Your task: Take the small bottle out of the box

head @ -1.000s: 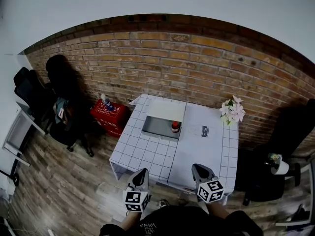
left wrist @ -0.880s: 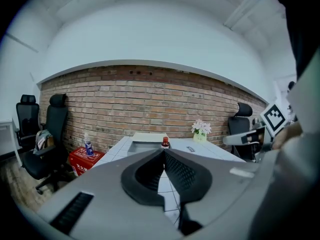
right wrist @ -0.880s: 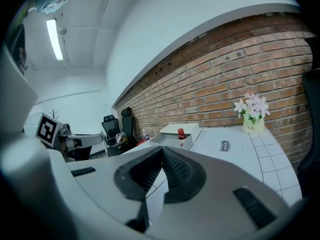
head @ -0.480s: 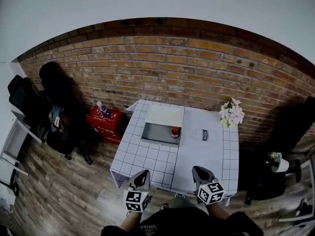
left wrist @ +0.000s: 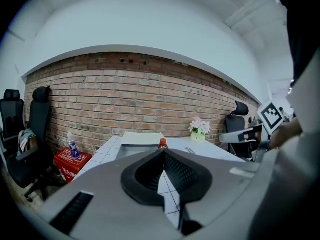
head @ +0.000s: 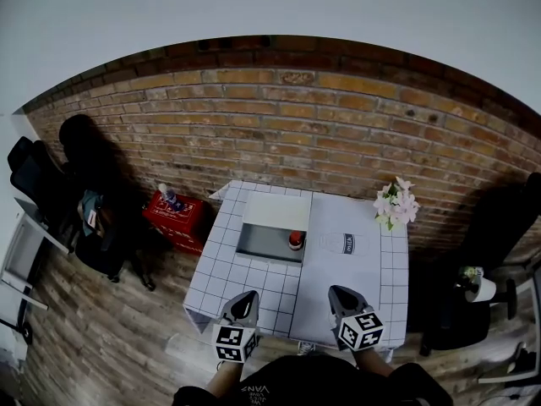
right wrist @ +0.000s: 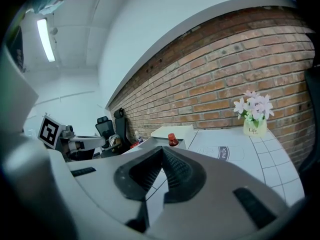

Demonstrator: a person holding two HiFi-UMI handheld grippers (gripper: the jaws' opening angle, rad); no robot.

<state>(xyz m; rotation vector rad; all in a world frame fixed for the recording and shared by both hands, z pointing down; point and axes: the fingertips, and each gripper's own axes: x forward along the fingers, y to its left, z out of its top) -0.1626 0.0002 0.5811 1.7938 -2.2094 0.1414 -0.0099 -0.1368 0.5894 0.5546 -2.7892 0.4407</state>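
Head view shows one small bottle (head: pixel 296 240) standing in one box (head: pixel 262 244).

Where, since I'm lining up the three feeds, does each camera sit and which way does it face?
Head view: on the person's head, looking steeply down at the table; shows the left hand-held gripper, the right hand-held gripper and the person's dark top.
Left gripper view: on the left hand-held gripper, looking along its shut jaws across the table to the brick wall.
Right gripper view: on the right hand-held gripper, likewise along its shut jaws.
Shared: all three show the small bottle in the box.
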